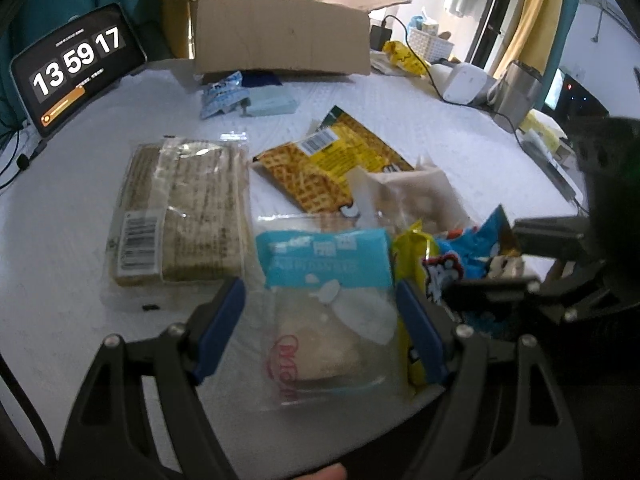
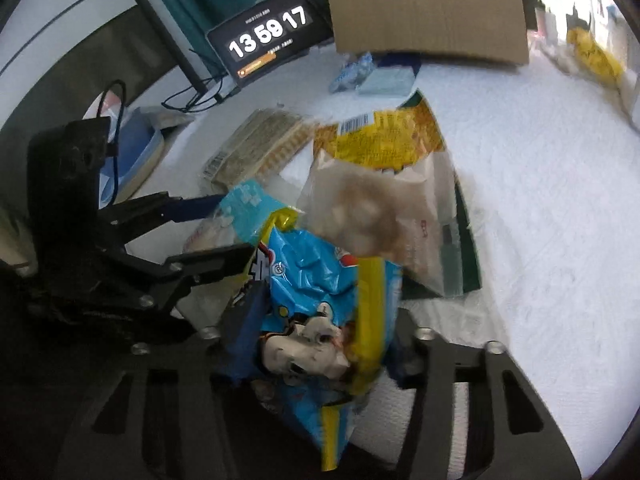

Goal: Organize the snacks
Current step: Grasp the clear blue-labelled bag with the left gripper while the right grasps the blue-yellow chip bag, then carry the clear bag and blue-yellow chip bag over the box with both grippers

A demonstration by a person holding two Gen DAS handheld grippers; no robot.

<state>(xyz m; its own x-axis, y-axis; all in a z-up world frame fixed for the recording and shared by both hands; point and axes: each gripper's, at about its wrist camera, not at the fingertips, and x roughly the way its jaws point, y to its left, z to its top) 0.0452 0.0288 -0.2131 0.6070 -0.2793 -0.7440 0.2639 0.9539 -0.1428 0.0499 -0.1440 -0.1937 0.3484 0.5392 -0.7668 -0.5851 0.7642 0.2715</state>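
Left tongs (image 1: 320, 328) spread wide around a clear bread packet with a pale blue label (image 1: 326, 300), blue pads beside its edges, pressing not certain. Just right of that packet, right tongs (image 2: 320, 344) pinching a crumpled blue and yellow snack bag (image 2: 320, 300) between the pads. Beyond the packet, a see-through bag of brownish pieces (image 1: 404, 196) lying partly over a yellow waffle pack (image 1: 332, 168). Left of the waffle pack, wrapped wafers (image 1: 180, 208) flat on the white counter (image 1: 460, 132). Farther back, small blue packets (image 1: 224, 94) before an open cardboard box (image 1: 280, 36); left of the box, a clock screen (image 1: 76, 68).
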